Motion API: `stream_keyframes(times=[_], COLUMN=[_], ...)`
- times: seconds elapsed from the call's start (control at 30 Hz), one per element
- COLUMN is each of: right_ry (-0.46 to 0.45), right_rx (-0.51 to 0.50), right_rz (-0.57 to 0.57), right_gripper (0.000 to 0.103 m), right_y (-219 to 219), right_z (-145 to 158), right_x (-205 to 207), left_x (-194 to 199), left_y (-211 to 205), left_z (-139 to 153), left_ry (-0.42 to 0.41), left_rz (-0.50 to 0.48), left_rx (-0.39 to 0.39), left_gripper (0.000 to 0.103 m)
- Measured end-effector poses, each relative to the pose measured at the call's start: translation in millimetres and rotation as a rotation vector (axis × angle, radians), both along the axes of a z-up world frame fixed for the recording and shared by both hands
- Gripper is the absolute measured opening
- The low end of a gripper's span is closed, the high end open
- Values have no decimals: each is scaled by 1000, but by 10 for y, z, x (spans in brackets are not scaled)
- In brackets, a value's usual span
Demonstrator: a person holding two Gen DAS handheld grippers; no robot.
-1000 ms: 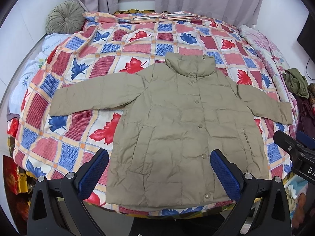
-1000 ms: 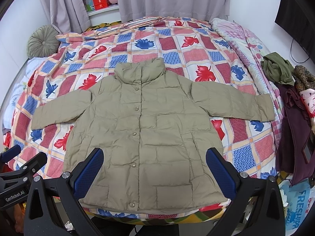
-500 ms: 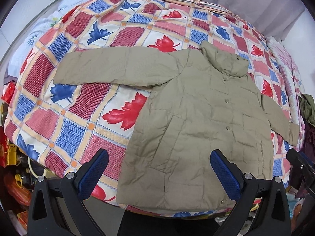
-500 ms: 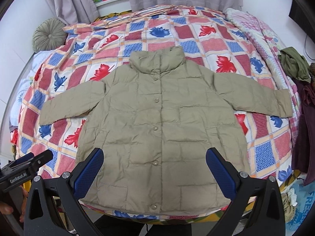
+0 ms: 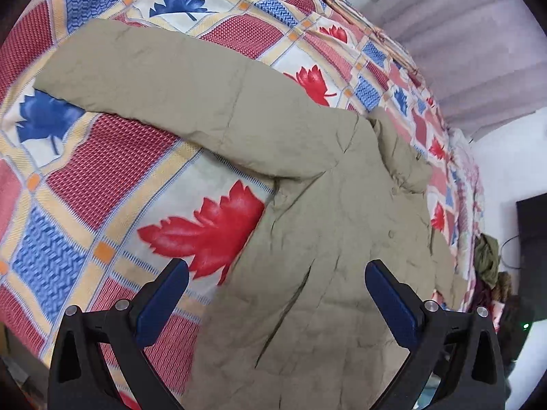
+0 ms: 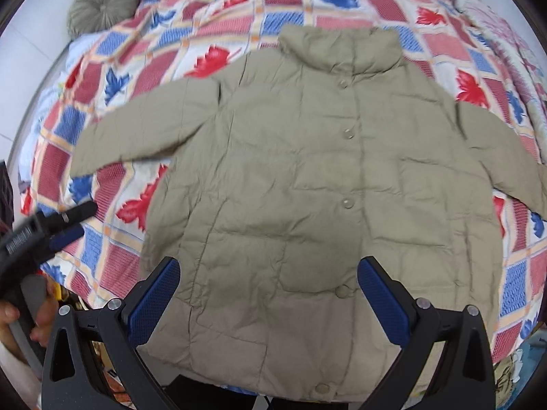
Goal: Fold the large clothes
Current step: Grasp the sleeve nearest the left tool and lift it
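Observation:
A khaki padded jacket (image 6: pixel 324 177) lies flat and buttoned on the bed, collar away from me, both sleeves spread out. In the left wrist view the jacket (image 5: pixel 324 239) fills the middle, with its left sleeve (image 5: pixel 154 78) stretched across the quilt. My left gripper (image 5: pixel 277 294) is open and empty, low over the jacket's left side edge. It also shows at the left of the right wrist view (image 6: pixel 65 225). My right gripper (image 6: pixel 268 294) is open and empty above the jacket's lower front.
The bed carries a quilt (image 5: pixel 85 177) of red, blue and white squares with leaf prints. A round green cushion (image 6: pixel 99 8) lies at the far left corner. Dark clothes (image 5: pixel 487 263) are piled off the bed's right side. Grey curtains (image 5: pixel 478 44) hang behind.
My left gripper has swung left and moved in low toward the jacket's left sleeve and side. My right gripper has moved closer over the jacket's front. The jacket has not moved.

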State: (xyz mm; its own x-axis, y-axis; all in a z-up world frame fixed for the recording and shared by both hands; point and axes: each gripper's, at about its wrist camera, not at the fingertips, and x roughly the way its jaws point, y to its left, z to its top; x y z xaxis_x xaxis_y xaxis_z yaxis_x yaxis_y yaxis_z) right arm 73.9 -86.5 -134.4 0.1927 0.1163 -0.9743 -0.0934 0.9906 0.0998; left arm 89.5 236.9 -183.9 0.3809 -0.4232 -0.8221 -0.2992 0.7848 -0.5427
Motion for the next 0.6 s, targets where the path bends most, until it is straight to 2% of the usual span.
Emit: stream_keyframes(times=[0.13,0.2,0.37,0.47,0.6], right_ry=[24,23,9,-10,-47], right_rx=[-3,2,38,61,105], right_rz=[8,1,-18,-19,-21], right_gripper=[103,103,103,103,103], right_y=[109,134,230,321,456], right_z=[-369,-500,-748,-811,-816], right_x=[113,168,345,478,730], left_x=[368,545,887,1006,1200], left_y=[181,236,332,470,780], left_z=[-320,-488,-892,-895,-754], left_ry=[-50,-69,-38,-69,-124], left_rz=[12,14,53,96,151], left_rx=[-93,-116,-189,-192,-127], left_gripper=[103,103,103,103,103])
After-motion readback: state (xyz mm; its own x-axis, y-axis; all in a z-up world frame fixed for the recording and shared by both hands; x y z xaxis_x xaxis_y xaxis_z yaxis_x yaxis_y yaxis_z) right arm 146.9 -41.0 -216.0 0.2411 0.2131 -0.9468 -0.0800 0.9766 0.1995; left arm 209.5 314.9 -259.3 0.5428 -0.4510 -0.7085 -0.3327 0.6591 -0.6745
